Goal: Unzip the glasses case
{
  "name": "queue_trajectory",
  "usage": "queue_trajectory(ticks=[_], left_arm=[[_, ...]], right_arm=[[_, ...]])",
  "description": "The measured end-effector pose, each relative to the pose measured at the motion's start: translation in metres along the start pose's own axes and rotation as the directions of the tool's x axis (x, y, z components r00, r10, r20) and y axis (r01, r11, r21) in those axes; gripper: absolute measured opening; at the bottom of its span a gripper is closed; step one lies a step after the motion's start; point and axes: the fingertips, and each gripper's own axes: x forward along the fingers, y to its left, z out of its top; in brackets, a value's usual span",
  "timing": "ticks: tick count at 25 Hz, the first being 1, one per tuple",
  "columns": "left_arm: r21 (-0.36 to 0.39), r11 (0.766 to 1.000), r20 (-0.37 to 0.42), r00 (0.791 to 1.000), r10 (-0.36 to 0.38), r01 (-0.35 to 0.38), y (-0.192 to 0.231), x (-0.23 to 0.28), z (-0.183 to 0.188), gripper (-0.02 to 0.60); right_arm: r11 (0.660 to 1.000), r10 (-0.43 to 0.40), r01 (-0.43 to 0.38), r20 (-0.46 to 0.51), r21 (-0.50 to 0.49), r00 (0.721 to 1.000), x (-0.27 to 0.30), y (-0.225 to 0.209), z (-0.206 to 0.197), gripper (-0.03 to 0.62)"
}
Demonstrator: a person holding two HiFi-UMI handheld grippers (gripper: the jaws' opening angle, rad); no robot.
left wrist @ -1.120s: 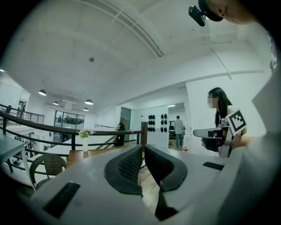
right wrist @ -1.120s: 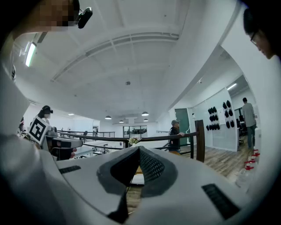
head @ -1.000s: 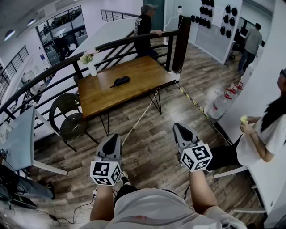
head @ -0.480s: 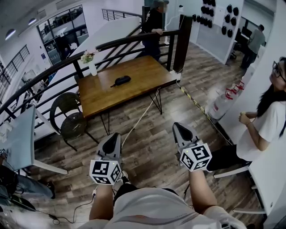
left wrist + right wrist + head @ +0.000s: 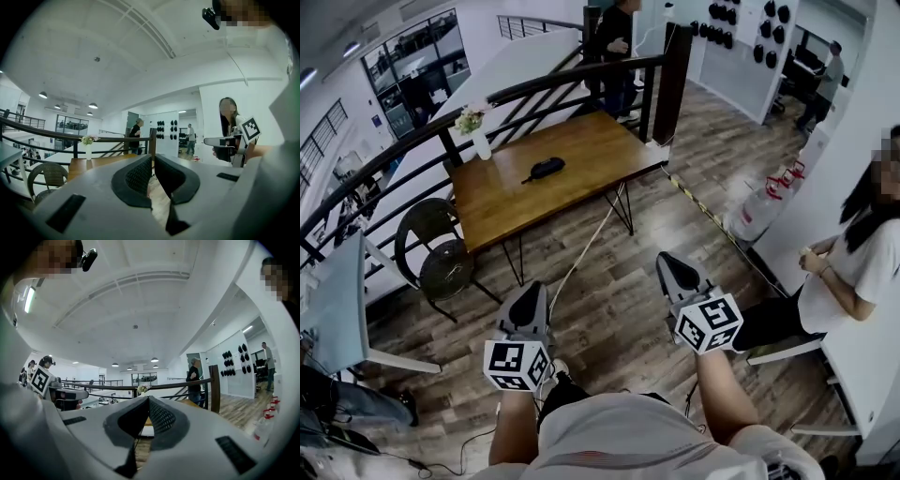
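Glasses case black; table brown wood-grain; chair dark woven; vase white.

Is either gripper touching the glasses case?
No, the glasses case lies on the wooden table, far from the left gripper and right gripper.

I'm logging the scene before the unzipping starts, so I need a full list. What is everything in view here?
glasses case: one, black, middle of the wooden table
wooden table: one, brown, by the railing
vase: one, white, with flowers, table's far left corner
chair: one, dark wicker, table's left end
railing: one, black, behind the table
water jugs: a few, clear with red caps, floor at right
bystanders: three; one at the railing, two at right
left claw: one, grey, shut, empty, over the floor
right claw: one, grey, shut, empty, over the floor
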Motion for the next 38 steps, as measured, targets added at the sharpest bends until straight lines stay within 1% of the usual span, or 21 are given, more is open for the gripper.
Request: queue_trajectory(ticks=[4,8,17,20,23,26,31,35,38], left_arm=[[-0.016,1.0,-0.006,1.0,-0.01,0.01,0.027,0.015,-0.002,0.028],[-0.03,0.999,-0.008,1.0,-0.026,0.026,0.064,0.035,-0.001,0.028],[-0.075,0.996,-0.021,0.998,-0.051,0.049,0.176,0.076,-0.003,0.028],[-0.109,0.993,-0.026,0.998,-0.058,0.055,0.214,0.08,-0.004,0.028],[-0.118,0.992,-0.028,0.999,-0.045,0.041,0.242,0.088,-0.006,0.028],[-0.131,0.99,-0.034,0.998,-0.048,0.043,0.255,0.098,-0.008,0.028],[-0.125,0.991,-0.035,0.998,-0.061,0.056,0.269,0.131,-0.009,0.028],[-0.118,0.993,-0.044,0.999,-0.033,0.028,0.283,0.169,-0.008,0.028],[-0.102,0.995,-0.052,0.998,-0.019,0.014,0.282,0.209,0.0,0.028]], right_arm=[[1.0,-0.009,0.009,-0.015,-0.007,1.0,0.029,0.005,-0.001,0.051],[1.0,-0.016,0.015,-0.028,-0.017,0.999,0.07,0.012,0.002,0.052],[0.999,-0.028,0.025,-0.075,-0.041,0.997,0.184,0.045,0.002,0.052],[0.999,-0.043,0.04,-0.086,-0.031,0.995,0.212,0.057,-0.004,0.052],[0.999,-0.041,0.038,-0.102,-0.029,0.994,0.236,0.063,-0.01,0.051],[0.999,-0.028,0.023,-0.118,-0.04,0.993,0.254,0.067,-0.01,0.052],[0.999,-0.005,0.0,-0.118,-0.045,0.993,0.292,0.053,-0.012,0.052],[0.999,0.025,-0.028,-0.107,-0.024,0.994,0.332,0.026,-0.017,0.052],[0.999,0.047,-0.049,-0.102,-0.011,0.994,0.359,-0.006,-0.015,0.052]])
